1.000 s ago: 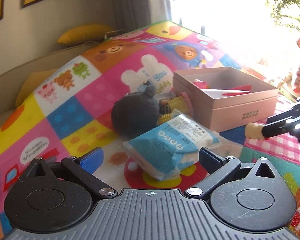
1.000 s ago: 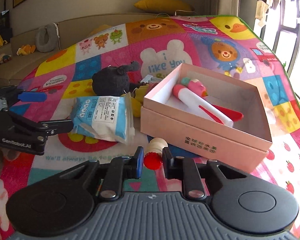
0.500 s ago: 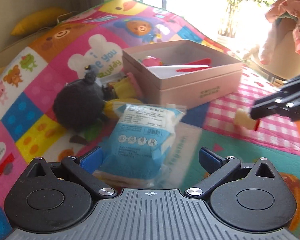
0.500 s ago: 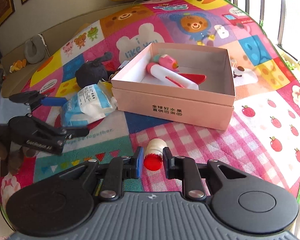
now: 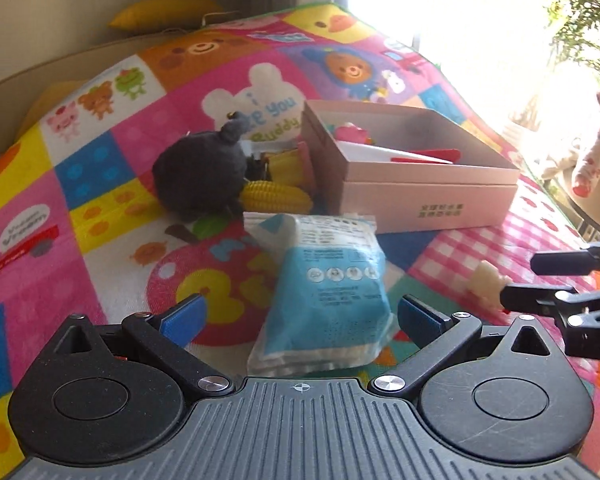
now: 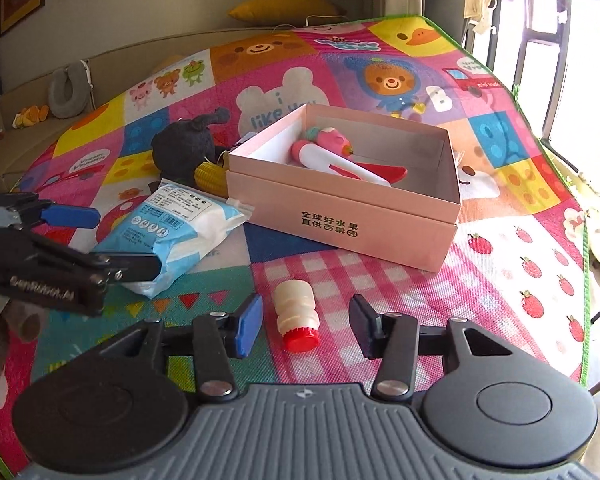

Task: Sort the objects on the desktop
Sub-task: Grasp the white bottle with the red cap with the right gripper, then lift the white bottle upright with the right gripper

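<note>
My right claw (image 6: 304, 328) is spreading apart, and the little bottle (image 6: 296, 318) with the red cap that it was clamped on a moment ago now lies loose on the checked patch of the play mat (image 6: 512, 264), between the pads but touched by neither. So I have let it go short of the pink box (image 6: 340, 216), which sits just beyond it; the bottle is not sorted yet, by my reckoning, unless this spot is its place.

My left claw (image 5: 300, 318) stands wide apart, and it has closed in on the blue and white packet (image 5: 328, 292), which now lies between its pads, not yet pinched. That looks like my next pick.

Further out, the black plush toy (image 5: 202, 176) and the toy corn (image 5: 276, 196) wait beside the box. Inside the box there is already a white tube with a pink end, a pink toy and something red and flat.
</note>
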Demonstrator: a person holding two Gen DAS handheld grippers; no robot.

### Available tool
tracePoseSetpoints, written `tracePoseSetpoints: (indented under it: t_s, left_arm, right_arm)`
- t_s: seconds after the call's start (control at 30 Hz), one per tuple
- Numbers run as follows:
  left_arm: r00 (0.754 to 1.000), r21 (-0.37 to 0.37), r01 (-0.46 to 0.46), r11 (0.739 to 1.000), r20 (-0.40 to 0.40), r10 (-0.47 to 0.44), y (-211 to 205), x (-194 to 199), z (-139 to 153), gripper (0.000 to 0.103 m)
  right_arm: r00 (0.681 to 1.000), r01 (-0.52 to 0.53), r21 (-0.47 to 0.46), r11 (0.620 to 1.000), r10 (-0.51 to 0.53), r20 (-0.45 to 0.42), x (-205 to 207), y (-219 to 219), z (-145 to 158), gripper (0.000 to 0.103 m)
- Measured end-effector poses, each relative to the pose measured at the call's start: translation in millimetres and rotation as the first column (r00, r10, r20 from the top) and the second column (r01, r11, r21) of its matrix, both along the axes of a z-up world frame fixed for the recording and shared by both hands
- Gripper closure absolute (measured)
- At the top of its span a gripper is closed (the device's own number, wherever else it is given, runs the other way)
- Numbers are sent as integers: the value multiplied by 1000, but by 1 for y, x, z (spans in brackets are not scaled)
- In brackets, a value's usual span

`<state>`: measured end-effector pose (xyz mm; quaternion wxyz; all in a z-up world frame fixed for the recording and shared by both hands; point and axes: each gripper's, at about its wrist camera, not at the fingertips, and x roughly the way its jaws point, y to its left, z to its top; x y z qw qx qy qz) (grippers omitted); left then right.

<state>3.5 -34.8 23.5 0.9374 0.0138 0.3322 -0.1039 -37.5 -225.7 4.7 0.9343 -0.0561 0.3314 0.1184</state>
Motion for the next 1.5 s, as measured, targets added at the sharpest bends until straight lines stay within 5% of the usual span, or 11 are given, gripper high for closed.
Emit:
tracePoseSetpoints:
  t_s: [0.2, 0.47, 0.93, 1.27, 1.5]
  left_arm:
    - [999, -33, -45, 998, -28, 44, 10, -2, -17, 0]
    - [999, -33, -33, 999, -1, 33, 10, -7, -20, 0]
    - [999, -26, -32, 999, 2, 32, 10, -8, -21, 0]
    - [999, -41, -32, 999, 7, 33, 11, -9, -20, 0]
    - [999, -59, -32, 998, 13, 33, 14, -10, -21, 0]
  right_arm:
    - [999, -39, -55, 998, 37, -28, -10, 4, -12, 57]
    - [999, -26, -36, 999, 24, -49, -7, -1, -15, 83]
    - [999, -22, -71, 997, 19, -38, 0, 2, -20, 82]
    - [999, -34, -44, 998, 33, -16, -4, 0, 25, 82]
    - [1000, -28, -88, 996, 28, -10, -7, 3, 19, 81]
